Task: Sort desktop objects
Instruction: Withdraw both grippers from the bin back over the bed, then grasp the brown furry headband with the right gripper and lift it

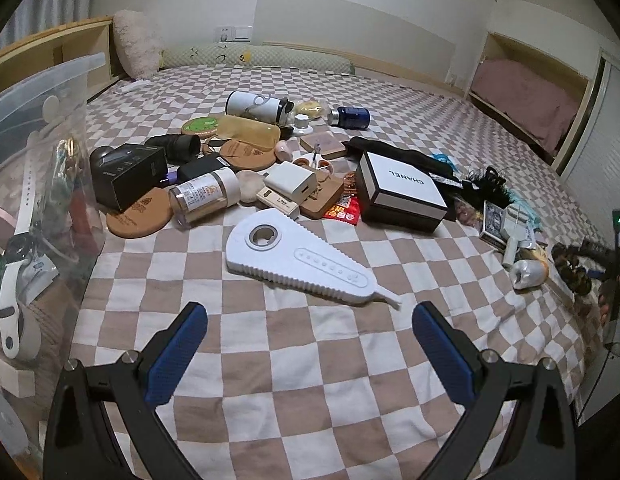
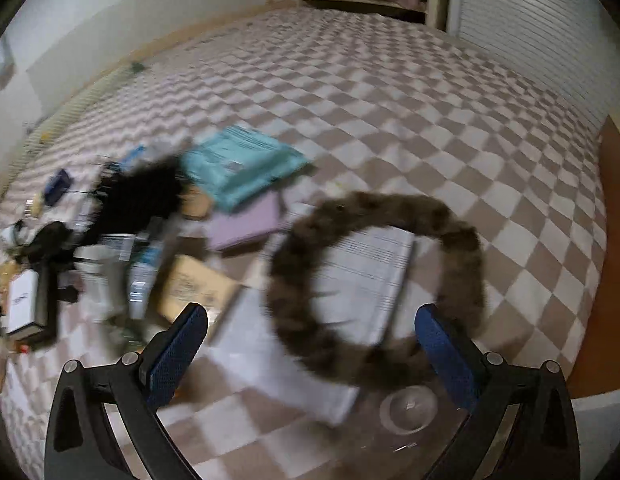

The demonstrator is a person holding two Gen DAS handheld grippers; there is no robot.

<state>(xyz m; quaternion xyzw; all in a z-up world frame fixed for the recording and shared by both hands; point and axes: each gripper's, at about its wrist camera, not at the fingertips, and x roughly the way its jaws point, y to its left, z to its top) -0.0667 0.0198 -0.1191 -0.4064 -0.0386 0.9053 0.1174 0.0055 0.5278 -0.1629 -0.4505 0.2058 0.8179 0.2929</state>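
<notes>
My left gripper is open and hovers low over the checkered bedsheet, with nothing between its blue pads. Just ahead of it lies a white teardrop-shaped device. Behind that is a pile of small objects: a black-and-white Chanel box, a clear jar, cork coasters and a white charger. My right gripper is open too. A brown furry ring sits blurred in front of it, its lower right arc passing behind the right finger. Whether it hangs on that finger I cannot tell.
A clear plastic bin holding watches and trinkets stands at the left. In the right wrist view a white sheet, a purple notebook, a teal packet, a cardboard box and a black fluffy item lie on the bed.
</notes>
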